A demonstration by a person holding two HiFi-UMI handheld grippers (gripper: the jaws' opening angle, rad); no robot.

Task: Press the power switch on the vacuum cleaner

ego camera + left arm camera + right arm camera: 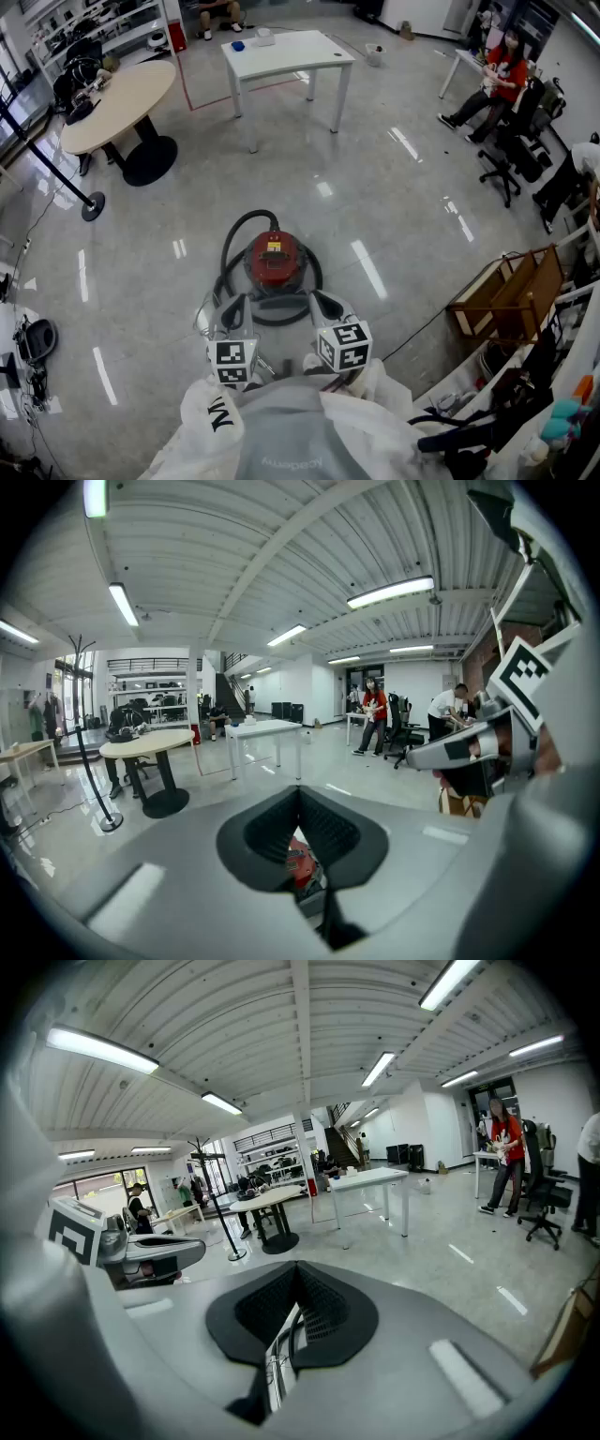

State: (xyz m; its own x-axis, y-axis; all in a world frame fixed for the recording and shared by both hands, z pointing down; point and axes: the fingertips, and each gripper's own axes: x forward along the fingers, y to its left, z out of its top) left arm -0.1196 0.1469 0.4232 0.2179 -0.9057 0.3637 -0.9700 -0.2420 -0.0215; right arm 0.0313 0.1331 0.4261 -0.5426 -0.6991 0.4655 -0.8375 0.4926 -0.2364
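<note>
— Vacuum cleaner (275, 262), that's the round red one on the floor (403, 216), straight ahead of the person, with its black hose (234, 239) looped round the body. Nothing is touching it, as far as I can see.

— So how would you go about the switch?

— Pick one pair and lead with its closed tip, I reckon. There's a small yellow patch (273, 247) on top of the body. It may be the switch, though it's too small from here to be sure. I'd come down on it from above, square on, so the canister doesn't skid away, and mind the hose loop on the near side.

— And where are the tongs?

— Both are low and close to the person, side by side, pointing forward and down at the machine, just short of its near edge. The left tongs (232, 309) have their jaws together with nothing held. In the left gripper view a sliver of red shows through the slit below the tips. The right tongs (326, 305) are likewise closed and empty, with only a thin slit between the pads.

— Either would do, then?

— I'd think so. Closed jaws should make a firmer point for pushing.
</note>
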